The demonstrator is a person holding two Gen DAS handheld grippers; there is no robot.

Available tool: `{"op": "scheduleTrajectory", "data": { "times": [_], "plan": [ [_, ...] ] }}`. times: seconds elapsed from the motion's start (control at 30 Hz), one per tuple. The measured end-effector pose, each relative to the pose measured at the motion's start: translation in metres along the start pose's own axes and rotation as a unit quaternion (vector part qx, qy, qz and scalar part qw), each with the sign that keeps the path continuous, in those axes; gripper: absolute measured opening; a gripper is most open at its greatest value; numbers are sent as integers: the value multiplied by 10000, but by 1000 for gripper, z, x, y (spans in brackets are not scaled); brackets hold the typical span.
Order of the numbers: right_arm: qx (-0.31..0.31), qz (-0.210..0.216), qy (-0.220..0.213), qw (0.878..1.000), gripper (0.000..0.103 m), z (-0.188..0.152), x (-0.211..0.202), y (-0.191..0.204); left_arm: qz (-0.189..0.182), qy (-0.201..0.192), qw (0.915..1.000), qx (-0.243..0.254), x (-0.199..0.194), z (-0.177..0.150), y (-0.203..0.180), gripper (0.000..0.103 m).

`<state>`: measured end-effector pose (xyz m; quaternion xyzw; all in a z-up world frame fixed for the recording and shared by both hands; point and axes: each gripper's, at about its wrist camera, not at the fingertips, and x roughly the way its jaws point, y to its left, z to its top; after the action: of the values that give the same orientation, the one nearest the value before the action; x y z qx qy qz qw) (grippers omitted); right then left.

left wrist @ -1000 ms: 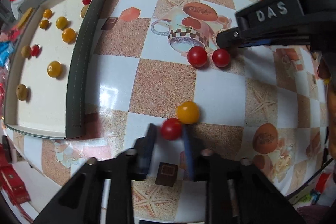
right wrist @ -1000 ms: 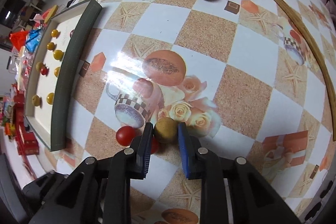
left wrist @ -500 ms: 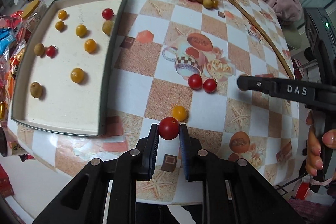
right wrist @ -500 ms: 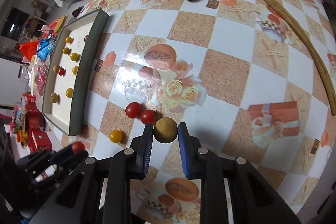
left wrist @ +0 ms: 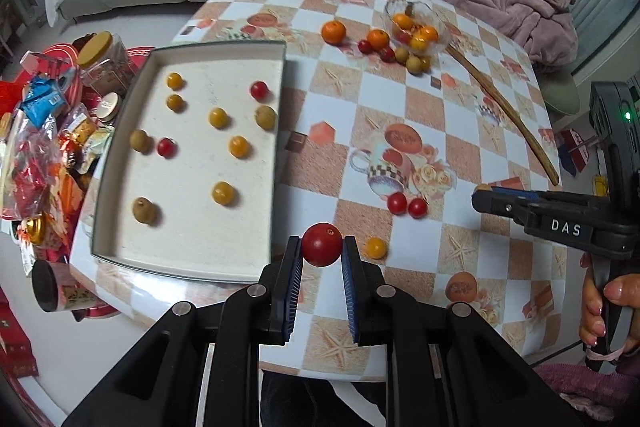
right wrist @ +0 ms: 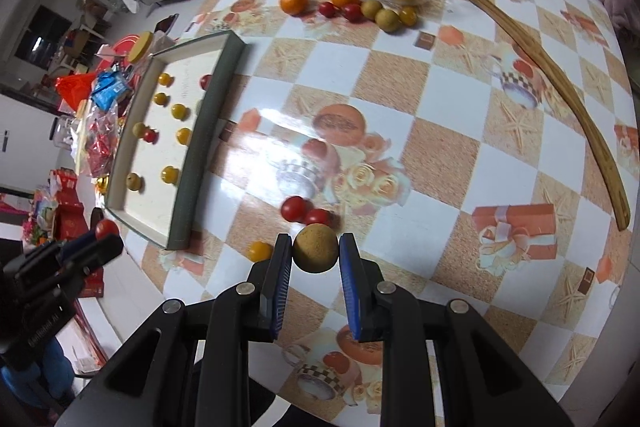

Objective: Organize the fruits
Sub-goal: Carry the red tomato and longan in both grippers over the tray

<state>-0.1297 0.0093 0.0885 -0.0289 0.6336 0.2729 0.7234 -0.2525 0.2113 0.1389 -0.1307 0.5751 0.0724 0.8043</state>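
Now, left gripper (left wrist: pixel 322 251): pinching red tomato (left wrist: pixel 322 244); tray (left wrist: pixel 280 131) ahead-left.
Right gripper (right wrist: pixel 314 253): pinching brown fruit (right wrist: pixel 315 253); tomatoes (right wrist: pixel 294 208) just ahead.

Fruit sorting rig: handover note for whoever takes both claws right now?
Left claw: shut on a red tomato, lifted near the tray.
Right claw: shut on a brown fruit, above the table.
Done: ten small fruits lie in the tray.
Left: drop both held fruits in; then the two red tomatoes, the yellow one, and the cluster beside the glass bowl.
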Motion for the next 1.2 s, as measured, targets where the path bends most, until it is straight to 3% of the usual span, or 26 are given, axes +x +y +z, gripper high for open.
{"op": "scheduleTrajectory", "data": {
  "times": [0.3, 0.7, 1.2],
  "plan": [
    [-2, 42, -118, 9999, 26, 15, 8, 46, 29, -78, 9999, -69, -3, 18, 57, 21],
    [406, -125, -186, 9989, 26, 53, 57, 136, -148, 280, 9981, 536, 40, 58, 158, 21],
    [316, -350, 394, 9981, 26, 75, 139, 196, -28, 788, 9938, 781, 102, 69, 195, 21]
  ]
}}
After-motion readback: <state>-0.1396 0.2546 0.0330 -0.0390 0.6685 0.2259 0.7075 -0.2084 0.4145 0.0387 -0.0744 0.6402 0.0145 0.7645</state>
